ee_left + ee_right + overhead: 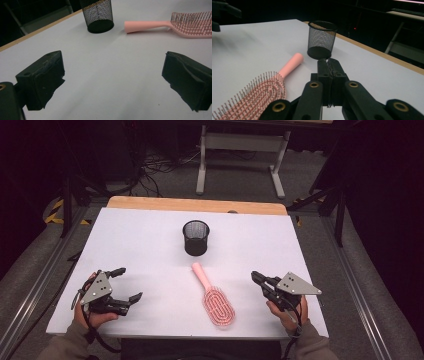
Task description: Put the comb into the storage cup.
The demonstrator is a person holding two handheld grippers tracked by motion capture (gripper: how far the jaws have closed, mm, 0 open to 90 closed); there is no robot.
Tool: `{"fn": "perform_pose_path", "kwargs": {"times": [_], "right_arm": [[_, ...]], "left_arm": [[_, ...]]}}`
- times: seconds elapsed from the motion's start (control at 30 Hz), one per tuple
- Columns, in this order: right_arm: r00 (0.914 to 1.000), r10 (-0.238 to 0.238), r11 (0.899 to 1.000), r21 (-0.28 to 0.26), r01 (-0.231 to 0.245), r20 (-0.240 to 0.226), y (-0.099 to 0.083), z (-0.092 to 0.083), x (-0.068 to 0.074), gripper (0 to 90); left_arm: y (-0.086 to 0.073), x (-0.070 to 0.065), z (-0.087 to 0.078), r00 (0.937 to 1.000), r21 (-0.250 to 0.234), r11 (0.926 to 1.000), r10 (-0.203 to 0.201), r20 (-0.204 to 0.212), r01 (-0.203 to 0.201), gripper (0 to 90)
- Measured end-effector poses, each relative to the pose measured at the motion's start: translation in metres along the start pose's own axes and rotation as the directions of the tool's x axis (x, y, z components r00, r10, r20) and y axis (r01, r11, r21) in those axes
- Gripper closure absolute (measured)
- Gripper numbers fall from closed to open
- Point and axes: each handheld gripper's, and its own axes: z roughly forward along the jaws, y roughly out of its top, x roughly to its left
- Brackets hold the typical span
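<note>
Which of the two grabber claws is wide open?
The left gripper, at the left of the high view: its two black jaws stand far apart over bare table. The right gripper has its jaws pressed together with nothing between them.

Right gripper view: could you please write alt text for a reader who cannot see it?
The right tool, jaws shut on nothing, points at a black mesh cup on a white table. A pink hairbrush lies to its left, bristles up.
</note>
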Motion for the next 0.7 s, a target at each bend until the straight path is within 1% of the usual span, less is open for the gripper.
{"fn": "perform_pose_path", "kwargs": {"times": [0.07,0.13,0.27,0.43,0.47,0.53,0.7], "right_arm": [[0.9997,0.014,1.000,-0.001,-0.014,-0.018,0.002,0.001,0.000,89.7],[0.9994,0.012,1.000,0.002,-0.012,-0.032,0.003,0.001,0.001,89.8],[0.9984,-0.001,1.000,0.008,0.002,-0.056,0.005,0.005,0.005,89.8],[0.9961,-0.022,0.999,0.034,0.025,-0.086,0.006,0.013,0.009,89.8],[0.9937,-0.026,0.999,0.036,0.030,-0.109,0.006,0.017,0.010,89.9],[0.9929,-0.026,0.999,0.041,0.031,-0.116,0.006,0.021,0.011,89.9],[0.9885,-0.051,0.996,0.064,0.061,-0.142,0.008,0.033,0.014,89.9]], "left_arm": [[0.000,0.000,0.000,1.0000,-0.001,1.0000,0.003,-0.004,-0.003,5.1],[0.000,0.000,0.000,1.0000,-0.001,1.0000,0.002,-0.004,-0.002,5.1],[0.000,0.000,0.000,1.0000,0.000,1.0000,-0.001,0.001,0.001,5.0],[0.000,0.000,0.000,1.0000,0.000,1.0000,-0.001,0.003,0.001,5.1],[0.000,0.000,0.000,1.0000,0.000,1.0000,-0.001,0.004,0.001,5.1],[0.000,0.000,0.001,1.0000,-0.001,1.0000,-0.001,0.005,0.001,5.1],[0.000,0.000,0.000,1.0000,-0.002,1.0000,-0.002,0.007,0.002,5.1]]}}
